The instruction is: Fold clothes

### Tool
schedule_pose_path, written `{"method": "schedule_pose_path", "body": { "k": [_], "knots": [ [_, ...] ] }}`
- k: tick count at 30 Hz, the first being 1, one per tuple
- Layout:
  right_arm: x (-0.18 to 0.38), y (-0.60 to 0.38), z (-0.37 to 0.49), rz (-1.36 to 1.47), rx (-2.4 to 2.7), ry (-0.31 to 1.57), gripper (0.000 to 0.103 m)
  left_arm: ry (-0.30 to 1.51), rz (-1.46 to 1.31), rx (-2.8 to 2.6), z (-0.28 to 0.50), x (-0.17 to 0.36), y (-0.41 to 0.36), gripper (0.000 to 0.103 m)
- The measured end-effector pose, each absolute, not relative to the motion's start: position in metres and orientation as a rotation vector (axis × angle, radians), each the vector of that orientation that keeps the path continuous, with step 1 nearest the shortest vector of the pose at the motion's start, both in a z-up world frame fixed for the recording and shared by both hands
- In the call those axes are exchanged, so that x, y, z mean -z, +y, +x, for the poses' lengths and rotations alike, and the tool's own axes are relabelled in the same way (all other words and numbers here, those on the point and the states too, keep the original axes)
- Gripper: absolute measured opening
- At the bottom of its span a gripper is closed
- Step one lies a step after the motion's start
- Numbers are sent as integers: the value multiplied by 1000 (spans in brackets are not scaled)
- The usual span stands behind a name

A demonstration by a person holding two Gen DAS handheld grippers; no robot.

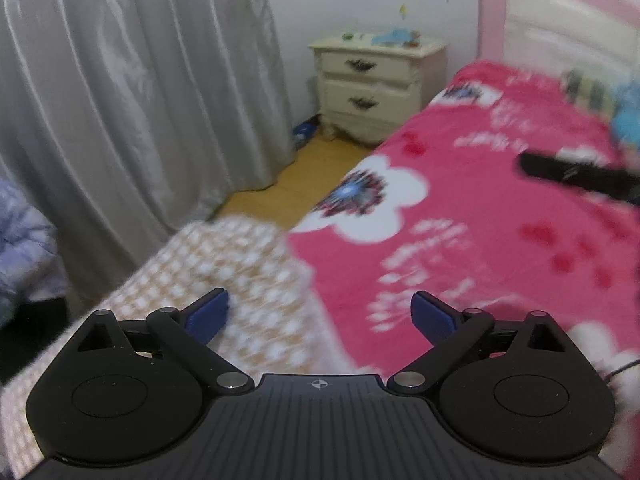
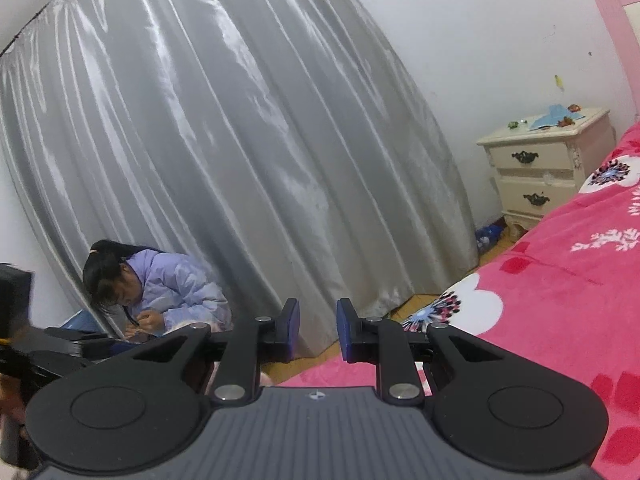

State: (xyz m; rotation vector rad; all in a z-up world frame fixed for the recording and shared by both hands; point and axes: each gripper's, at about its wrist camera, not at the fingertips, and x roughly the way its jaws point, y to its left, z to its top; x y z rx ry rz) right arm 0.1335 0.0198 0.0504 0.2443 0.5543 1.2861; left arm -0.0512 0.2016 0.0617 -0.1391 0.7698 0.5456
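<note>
A beige-and-white checked garment (image 1: 224, 272) lies at the near left corner of the bed, on the pink flowered cover (image 1: 480, 184). In the left wrist view my left gripper (image 1: 320, 314) hovers over the garment's right edge. It is open wide, with nothing between its blue pads (image 1: 208, 316). My right gripper (image 2: 318, 332) points out past the bed's edge toward the grey curtain (image 2: 240, 140). Its blue pads (image 2: 292, 332) stand a narrow gap apart and hold nothing. The pink cover (image 2: 560, 280) lies to its right.
A cream nightstand (image 1: 372, 80) stands by the wall beside the pink headboard (image 1: 560, 20). Striped and blue items (image 1: 600, 100) lie near the pillow end. A black blurred bar (image 1: 576, 176) reaches in from the right. A person in a lilac jacket (image 2: 172, 288) crouches by the curtain.
</note>
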Motion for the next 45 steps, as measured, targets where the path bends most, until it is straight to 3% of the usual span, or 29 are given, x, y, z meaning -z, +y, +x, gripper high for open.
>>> {"method": "schedule_pose_path", "body": {
  "k": [1, 3, 9, 13, 17, 23, 29, 40, 45],
  "knots": [
    [-58, 17, 138, 249, -1273, 558, 23, 745, -185, -540, -49, -70, 201, 98],
    [-80, 8, 146, 255, -1251, 543, 23, 698, -274, -469, -47, -86, 199, 87],
    [-165, -44, 154, 223, -1176, 396, 23, 479, -332, -289, -24, -158, 170, 89],
    [-225, -91, 147, 225, -1114, 277, 23, 380, -573, -186, 3, -213, 186, 89],
    [-259, -111, 137, 249, -1114, 195, 23, 354, -739, -165, 27, -223, 206, 92],
    [-226, -102, 127, 300, -1135, 254, 23, 518, -577, -262, 68, -176, 224, 92],
    [-177, -89, 126, 350, -1151, 362, 23, 531, -522, -304, 109, -143, 243, 91],
    [-179, -141, 143, 439, -1102, 370, 23, 430, -702, -186, 113, -180, 212, 92],
    [-182, -157, 139, 476, -1131, 351, 23, 408, -596, -96, 122, -222, 162, 92]
  ]
}}
